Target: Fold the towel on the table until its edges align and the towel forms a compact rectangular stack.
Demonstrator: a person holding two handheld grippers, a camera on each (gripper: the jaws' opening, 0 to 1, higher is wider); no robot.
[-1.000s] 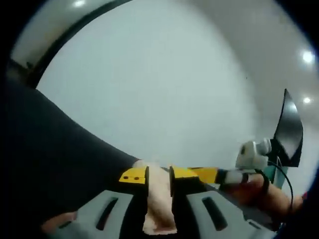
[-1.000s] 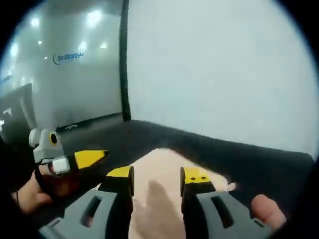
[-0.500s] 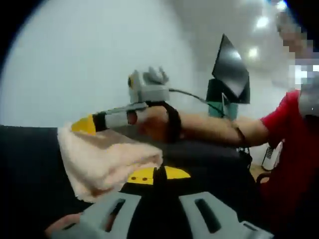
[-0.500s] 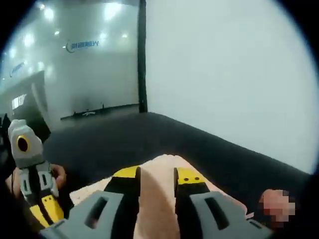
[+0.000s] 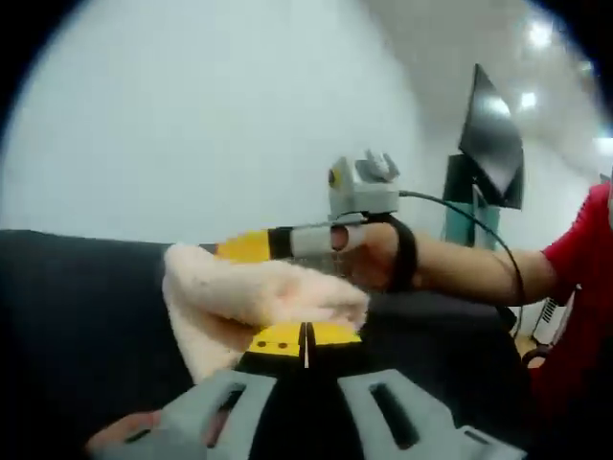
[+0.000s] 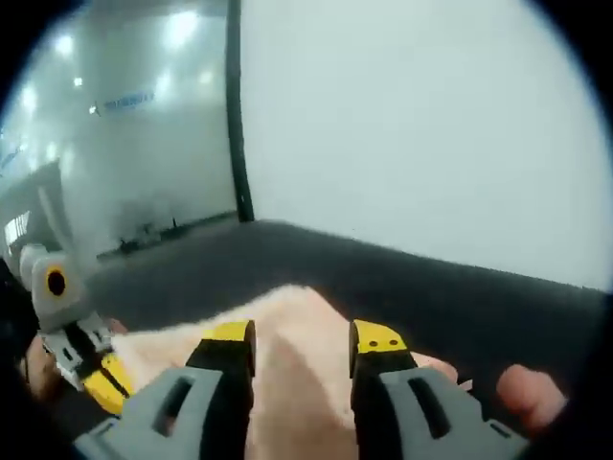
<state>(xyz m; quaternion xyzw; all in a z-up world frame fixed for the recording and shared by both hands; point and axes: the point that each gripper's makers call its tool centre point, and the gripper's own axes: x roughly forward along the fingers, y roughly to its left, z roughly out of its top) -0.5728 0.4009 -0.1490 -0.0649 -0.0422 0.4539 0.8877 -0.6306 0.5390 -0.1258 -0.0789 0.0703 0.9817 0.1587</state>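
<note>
On the dark table (image 6: 450,297) the pink towel (image 5: 259,302) lies bunched, just beyond the left gripper (image 5: 305,337), whose tips are pressed together on nothing. The right gripper (image 6: 302,343) is nearer: its spread tips sit over the towel.

Dark monitor (image 5: 491,144), black pillar (image 6: 236,125)

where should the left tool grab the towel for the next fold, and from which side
A judgement: take the towel at its free rounded corner, the thick bunched edge toward the left tool. Come in level from the near side, over the dark table. The right tool is at the far edge.
</note>
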